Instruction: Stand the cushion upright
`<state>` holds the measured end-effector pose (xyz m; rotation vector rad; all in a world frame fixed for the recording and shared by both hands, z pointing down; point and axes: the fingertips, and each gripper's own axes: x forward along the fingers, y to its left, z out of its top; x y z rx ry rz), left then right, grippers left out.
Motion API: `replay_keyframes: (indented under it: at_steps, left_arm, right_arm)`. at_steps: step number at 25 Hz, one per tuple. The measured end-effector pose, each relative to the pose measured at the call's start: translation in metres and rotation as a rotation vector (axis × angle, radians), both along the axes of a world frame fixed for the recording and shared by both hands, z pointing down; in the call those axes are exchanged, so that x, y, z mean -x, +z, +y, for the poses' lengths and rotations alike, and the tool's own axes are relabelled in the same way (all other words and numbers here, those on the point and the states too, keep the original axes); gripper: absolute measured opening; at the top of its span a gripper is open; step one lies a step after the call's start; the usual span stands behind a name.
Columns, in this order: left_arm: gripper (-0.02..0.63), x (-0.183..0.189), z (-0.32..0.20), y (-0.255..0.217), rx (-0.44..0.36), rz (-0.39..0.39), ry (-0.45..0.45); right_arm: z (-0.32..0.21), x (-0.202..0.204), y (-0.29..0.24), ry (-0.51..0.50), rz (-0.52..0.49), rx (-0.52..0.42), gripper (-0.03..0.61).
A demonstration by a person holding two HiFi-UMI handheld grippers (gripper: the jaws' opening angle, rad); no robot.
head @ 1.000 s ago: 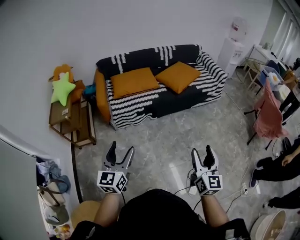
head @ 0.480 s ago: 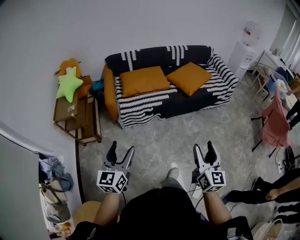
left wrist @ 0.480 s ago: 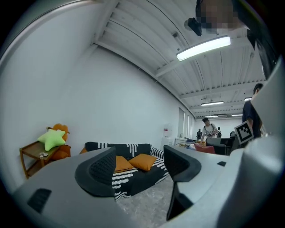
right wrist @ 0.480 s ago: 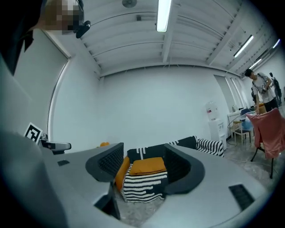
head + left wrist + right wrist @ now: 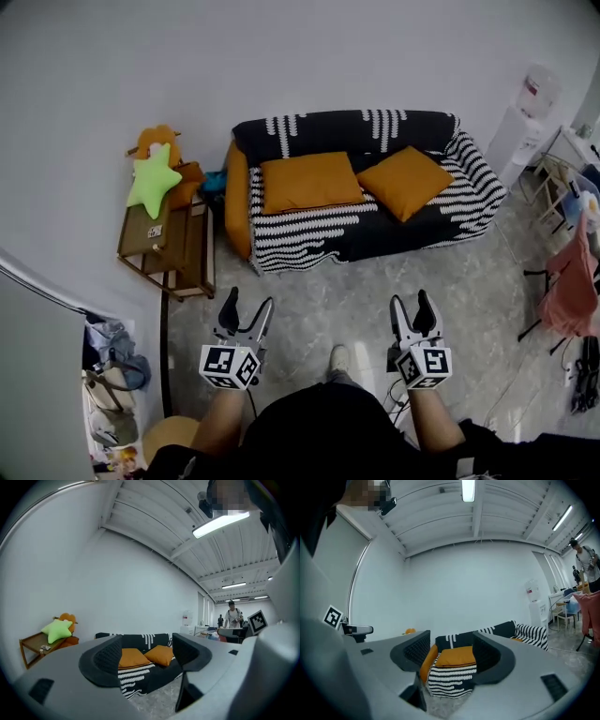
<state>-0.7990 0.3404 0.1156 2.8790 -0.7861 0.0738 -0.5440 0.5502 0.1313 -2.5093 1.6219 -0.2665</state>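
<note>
- Lying flat on the seat of a sofa draped in a black-and-white striped cover [image 5: 375, 230], a square, plump orange fabric cushion [image 5: 311, 182] is seen, with its edges set along the seat.
- A second orange cushion [image 5: 405, 182] is laid just beside it to the right, turned cornerwise like a diamond; neither is stood upright.
- The left tool [image 5: 247, 302] is held level over the grey stone floor [image 5: 319, 281], well apart from the sofa. Its jaws are parted about halfway and nothing is gripped.
- The right tool [image 5: 412, 300] is held likewise, with its jaws partly spread and empty. Only the distant sofa and cushion are framed between them in the right gripper view.
- A green star-shaped plush [image 5: 154, 180] is propped on a low wooden tabletop [image 5: 178, 255] beside the sofa's left end.
</note>
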Motion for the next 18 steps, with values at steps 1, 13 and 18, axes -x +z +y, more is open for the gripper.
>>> replay_keyframes:
  at_steps: [1,13,18]
  left_arm:
    - [0.342,-0.011,-0.005,-0.002,-0.003,-0.002,-0.005]
    - [0.342,-0.106,-0.046,-0.001,-0.012,-0.038,-0.073]
    - [0.342,-0.126,-0.058,0.002,-0.024,-0.074,-0.073]
  right_arm:
    - [-0.007,-0.012,-0.001,-0.004,0.001,0.0,0.273]
    - [-0.079,-0.114,0.01,-0.108,-0.036,-0.019,0.269]
    - [-0.095,-0.136,0.015,-0.115,-0.048,-0.024,0.265]
